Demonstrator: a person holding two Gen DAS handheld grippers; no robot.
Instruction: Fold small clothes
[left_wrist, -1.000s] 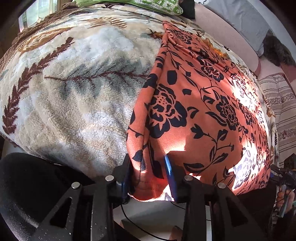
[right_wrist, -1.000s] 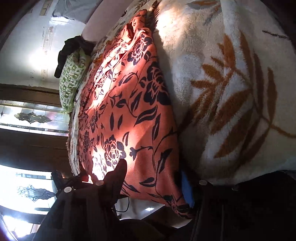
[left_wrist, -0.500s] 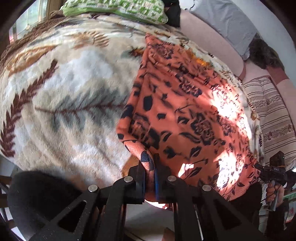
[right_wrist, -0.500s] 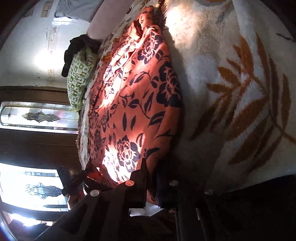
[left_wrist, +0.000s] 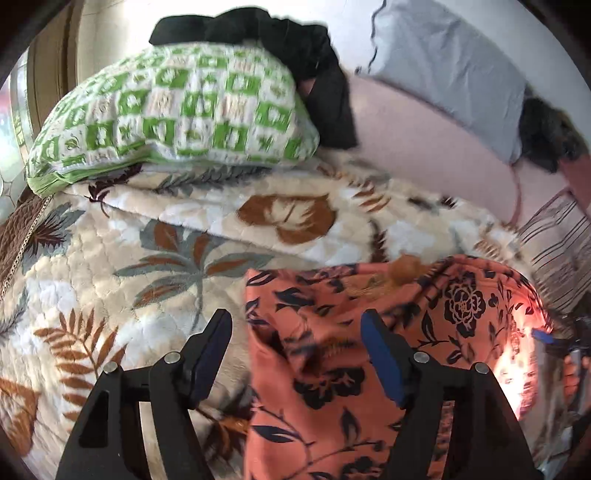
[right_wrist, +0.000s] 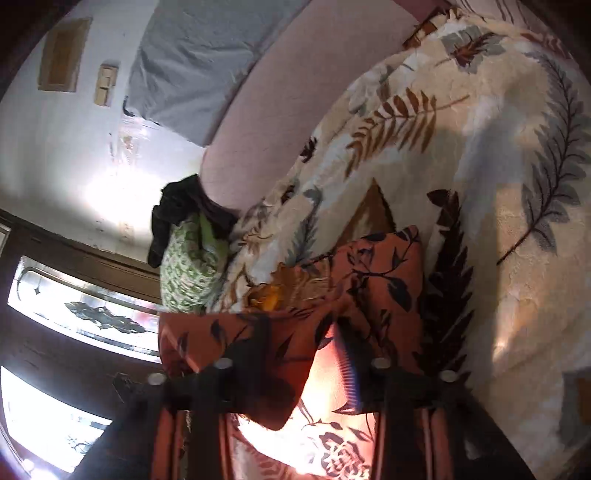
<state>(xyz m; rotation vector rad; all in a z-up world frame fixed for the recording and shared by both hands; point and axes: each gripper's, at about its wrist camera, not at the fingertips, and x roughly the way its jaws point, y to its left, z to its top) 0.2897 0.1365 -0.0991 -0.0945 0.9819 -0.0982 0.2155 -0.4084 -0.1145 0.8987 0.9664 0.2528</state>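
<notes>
Both tools just opened, jaws now spread. Left tool (left_wrist: 295, 354): edge of the orange floral garment (left_wrist: 388, 350) lies between its fingers, pads off it. Right tool (right_wrist: 306, 373): same garment (right_wrist: 369, 280) bunched between its fingers, no pinch visible. Garment sits folded over on the leaf-print blanket (left_wrist: 166, 258) on the bed. Farther back: green checked pillow (left_wrist: 177, 110), black cloth (left_wrist: 295, 48) draped on it, then grey pillow (left_wrist: 450, 66) by the wall.

Both wrist views close, angled down; share orange floral cloth (left_wrist: 369, 369).
</notes>
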